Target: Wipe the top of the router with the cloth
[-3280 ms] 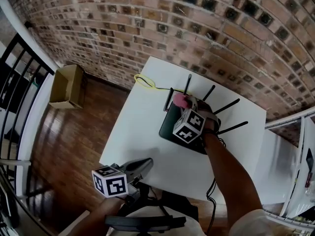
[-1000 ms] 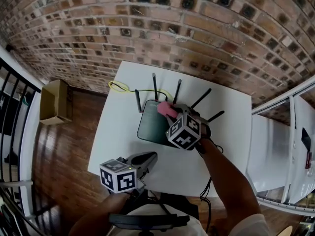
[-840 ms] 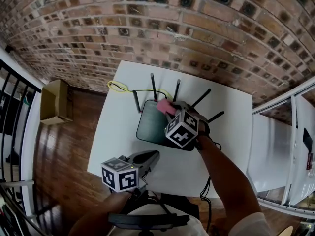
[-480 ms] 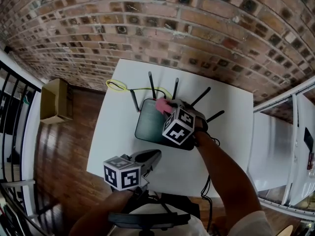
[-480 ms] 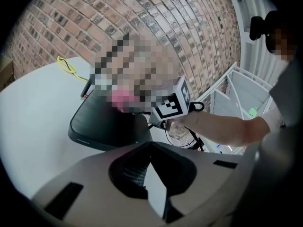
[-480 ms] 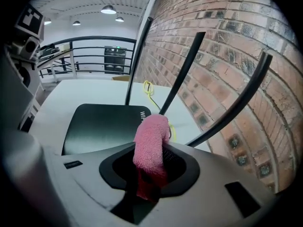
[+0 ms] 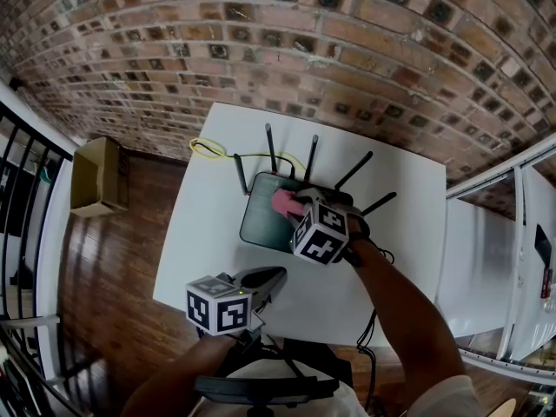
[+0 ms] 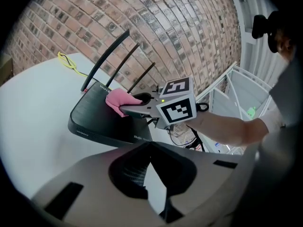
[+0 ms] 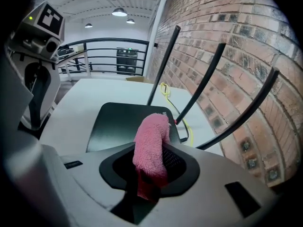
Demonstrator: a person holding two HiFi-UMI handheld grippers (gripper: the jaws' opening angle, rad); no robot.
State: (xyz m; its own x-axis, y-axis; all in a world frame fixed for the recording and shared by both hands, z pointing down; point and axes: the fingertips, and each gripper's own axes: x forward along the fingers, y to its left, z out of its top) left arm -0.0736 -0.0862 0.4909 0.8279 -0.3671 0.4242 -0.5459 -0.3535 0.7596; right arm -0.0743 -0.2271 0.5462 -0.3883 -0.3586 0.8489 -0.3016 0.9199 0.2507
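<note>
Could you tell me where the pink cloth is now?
The right gripper holds the cloth on top of the router, by its antennas, head view centre.

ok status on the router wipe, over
Right gripper shut on pink cloth, cloth down on router top. Left gripper shut, empty, over table near edge. Antennas upright just beyond cloth, otherwise clear.

The left gripper [image 8: 151,145] hangs low over the white table [image 8: 33,112], its jaws together with nothing between them. Beyond it sits the black router [image 8: 102,119], with three antennas [image 8: 108,56] slanting up towards the brick wall [image 8: 156,18]. The right gripper [image 8: 127,109] reaches in from the right, closed on a pink cloth [image 8: 118,99] that rests on the router's top near its back edge. A yellow cable [image 8: 68,63] lies on the table behind the router.
</note>
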